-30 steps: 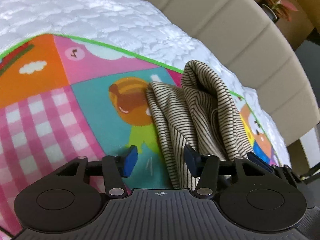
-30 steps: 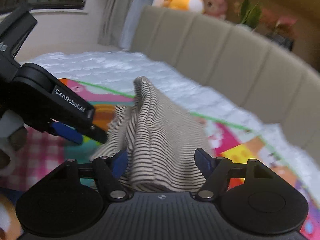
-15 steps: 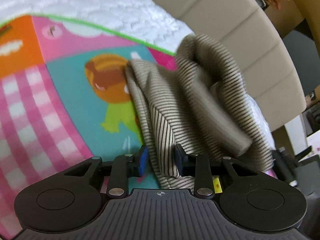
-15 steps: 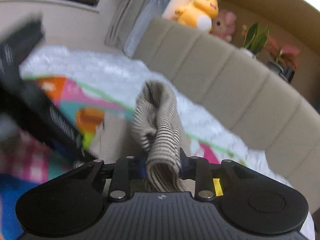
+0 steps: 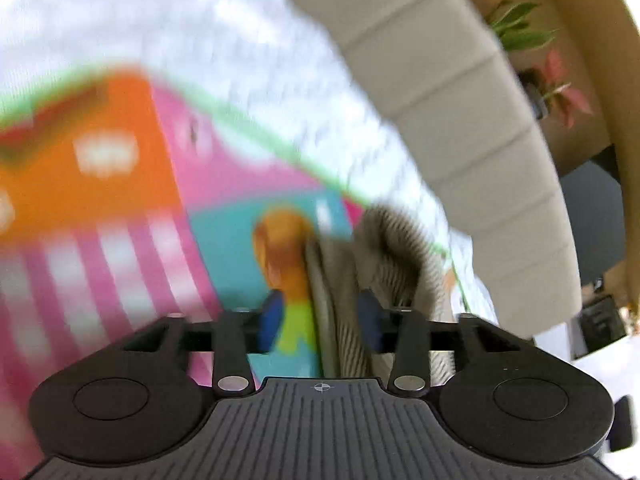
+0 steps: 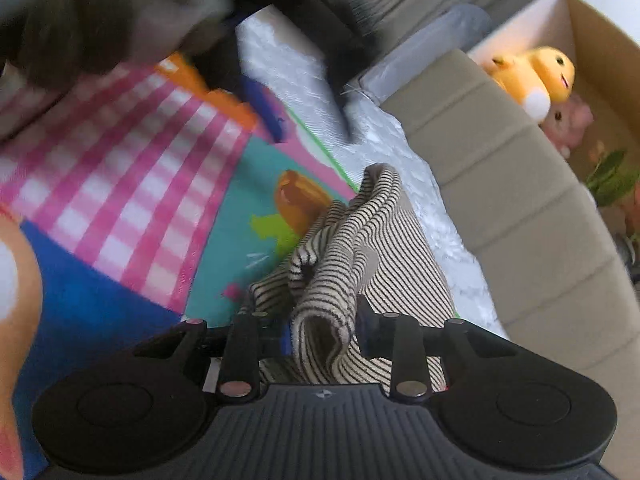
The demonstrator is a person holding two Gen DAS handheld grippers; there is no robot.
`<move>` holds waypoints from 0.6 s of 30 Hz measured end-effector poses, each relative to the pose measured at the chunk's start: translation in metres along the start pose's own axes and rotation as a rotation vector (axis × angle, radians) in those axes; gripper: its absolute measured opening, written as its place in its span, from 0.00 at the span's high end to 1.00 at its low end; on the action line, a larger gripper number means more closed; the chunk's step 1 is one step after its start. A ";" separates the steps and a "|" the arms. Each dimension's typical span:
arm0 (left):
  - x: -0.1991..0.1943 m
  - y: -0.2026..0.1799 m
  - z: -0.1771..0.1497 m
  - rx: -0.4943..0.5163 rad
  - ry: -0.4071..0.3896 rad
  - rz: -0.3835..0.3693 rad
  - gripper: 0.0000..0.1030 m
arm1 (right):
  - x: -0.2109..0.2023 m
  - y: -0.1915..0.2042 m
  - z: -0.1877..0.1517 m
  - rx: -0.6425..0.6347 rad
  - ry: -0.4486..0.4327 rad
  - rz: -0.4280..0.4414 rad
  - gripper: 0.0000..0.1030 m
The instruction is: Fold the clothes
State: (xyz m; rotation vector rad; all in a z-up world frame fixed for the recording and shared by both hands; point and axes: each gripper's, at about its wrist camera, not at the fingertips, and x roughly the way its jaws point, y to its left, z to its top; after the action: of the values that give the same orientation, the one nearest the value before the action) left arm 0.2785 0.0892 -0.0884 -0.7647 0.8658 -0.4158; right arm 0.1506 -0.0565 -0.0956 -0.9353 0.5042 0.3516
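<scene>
Beige padded headboard [image 6: 520, 184] and white quilt [image 5: 200, 32] border the bright cartoon play mat [image 6: 132, 184]. Striped knit garment [image 6: 360, 248] lies bunched on the mat. Right gripper [image 6: 322, 330] pinches a rolled fold, jaws opening slightly. Left gripper [image 5: 318, 320], narrower half a second ago, is opening; cloth sits loose between its pads.

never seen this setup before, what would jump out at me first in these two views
The bright cartoon play mat, pink checks, teal and orange, spread over a white quilted bed. On it lies a beige striped garment; a rolled fold of it sits between the right gripper pads, jaws easing open. The left gripper is opening, the garment's edge in its gap. A yellow plush duck sits behind the beige headboard.
</scene>
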 end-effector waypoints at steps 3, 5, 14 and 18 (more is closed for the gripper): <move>-0.013 -0.014 -0.003 0.032 -0.047 -0.094 0.36 | 0.006 0.012 0.002 -0.045 0.005 -0.031 0.72; -0.006 -0.028 -0.010 0.054 -0.029 -0.143 0.29 | 0.009 0.015 0.002 -0.060 0.006 -0.043 0.72; 0.030 -0.033 -0.033 0.288 0.050 0.128 0.28 | -0.014 -0.051 0.003 0.321 -0.039 0.194 0.17; 0.030 -0.029 -0.032 0.308 0.056 0.147 0.27 | -0.031 -0.105 -0.015 0.587 -0.091 0.298 0.00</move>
State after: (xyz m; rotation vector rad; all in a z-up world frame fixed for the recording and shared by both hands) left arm 0.2694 0.0382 -0.0958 -0.4046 0.8788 -0.4285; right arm 0.1734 -0.1293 -0.0155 -0.2729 0.6198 0.4785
